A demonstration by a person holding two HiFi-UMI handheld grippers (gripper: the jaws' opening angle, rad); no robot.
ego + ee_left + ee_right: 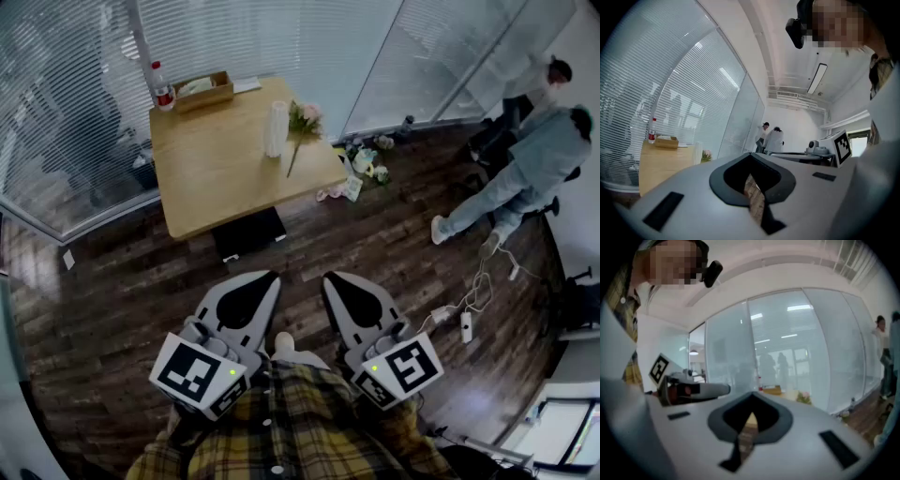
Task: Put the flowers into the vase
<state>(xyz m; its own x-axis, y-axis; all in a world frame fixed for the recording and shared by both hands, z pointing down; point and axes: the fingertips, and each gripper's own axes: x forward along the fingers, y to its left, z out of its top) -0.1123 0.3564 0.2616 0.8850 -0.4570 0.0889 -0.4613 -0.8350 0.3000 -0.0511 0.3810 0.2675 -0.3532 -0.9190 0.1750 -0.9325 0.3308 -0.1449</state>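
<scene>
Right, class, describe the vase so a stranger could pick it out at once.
Find the wooden table beside the glass wall. Near its right edge stands the vase, next to pink flowers lying flat. It is the only tall, white, upright cylinder there; the cardboard box and bottle sit at the far corner.

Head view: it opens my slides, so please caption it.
Left gripper and right gripper, both shut and empty, held short of the table bearing vase and flowers.

Yellow plaid shirt (298, 427), grey left gripper (270, 278) and right gripper (330, 279), black-lined jaws, black-and-white marker cubes (199, 373)
</scene>
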